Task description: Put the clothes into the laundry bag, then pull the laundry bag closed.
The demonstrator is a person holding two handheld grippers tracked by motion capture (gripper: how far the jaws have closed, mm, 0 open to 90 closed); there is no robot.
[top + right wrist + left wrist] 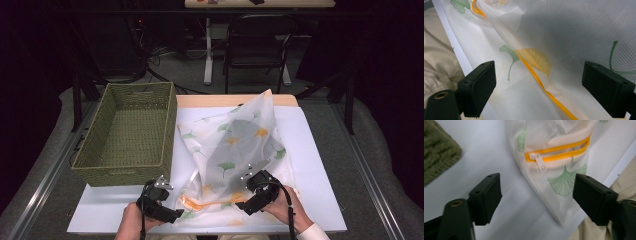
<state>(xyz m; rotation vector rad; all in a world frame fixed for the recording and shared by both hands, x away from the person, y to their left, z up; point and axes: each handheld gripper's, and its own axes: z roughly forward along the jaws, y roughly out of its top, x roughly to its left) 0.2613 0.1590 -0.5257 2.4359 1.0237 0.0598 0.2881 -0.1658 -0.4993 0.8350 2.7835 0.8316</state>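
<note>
Near the table's front edge, both the left gripper (176,216) and right gripper (241,206) hover released beside the mesh bag (240,145).

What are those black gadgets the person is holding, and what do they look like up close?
Each is a hand-held gripper. The left hand-held gripper and the right hand-held gripper are black and chunky, each topped by a grey three-cornered plate with small screws. A black cable trails back from the right one across the hand. Up close, each ends in two flat, blocky black jaws, with a brass-ringed hole at the base. A white cuff shows at the right wrist.
</note>
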